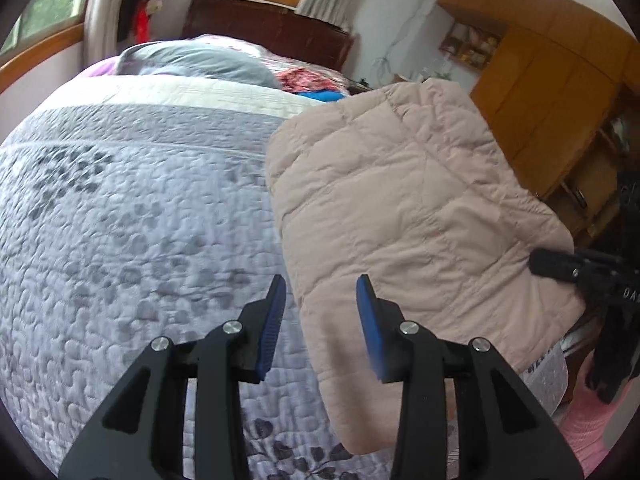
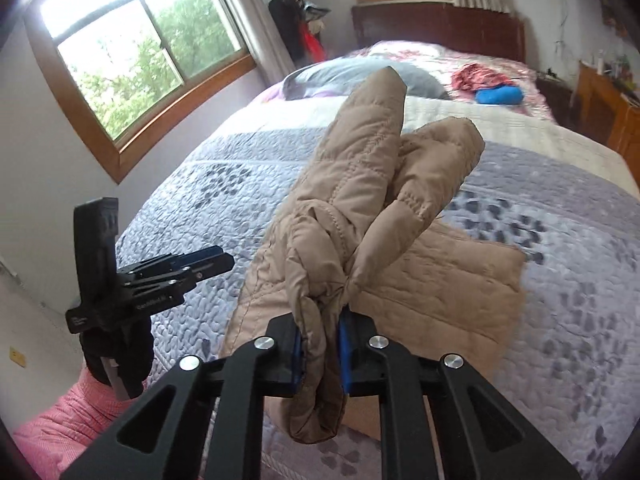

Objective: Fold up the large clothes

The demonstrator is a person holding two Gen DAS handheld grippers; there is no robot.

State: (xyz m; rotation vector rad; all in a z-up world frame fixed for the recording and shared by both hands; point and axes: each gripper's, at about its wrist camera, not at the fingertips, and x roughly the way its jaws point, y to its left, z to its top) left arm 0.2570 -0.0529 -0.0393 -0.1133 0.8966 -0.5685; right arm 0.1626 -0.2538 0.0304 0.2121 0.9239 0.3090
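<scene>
A beige quilted jacket point(image 1: 404, 200) lies partly folded near the right edge of the bed. My left gripper point(image 1: 322, 312) is open and empty, hovering over the jacket's left edge. It also shows at the left of the right wrist view point(image 2: 212, 260). My right gripper point(image 2: 320, 344) is shut on a bunched part of the jacket point(image 2: 360, 208), whose sleeves stick up and away from it, above the flat body of the jacket point(image 2: 436, 280). The right gripper shows at the jacket's right edge in the left wrist view point(image 1: 536, 264).
The bed carries a grey-lilac quilted cover point(image 1: 132, 216). A grey pillow point(image 1: 200, 62), red cloth point(image 2: 478, 74) and a blue item point(image 2: 500, 96) lie near the dark headboard point(image 1: 272, 32). Wooden cabinets point(image 1: 552, 92) stand to the right, windows point(image 2: 140, 52) to the left.
</scene>
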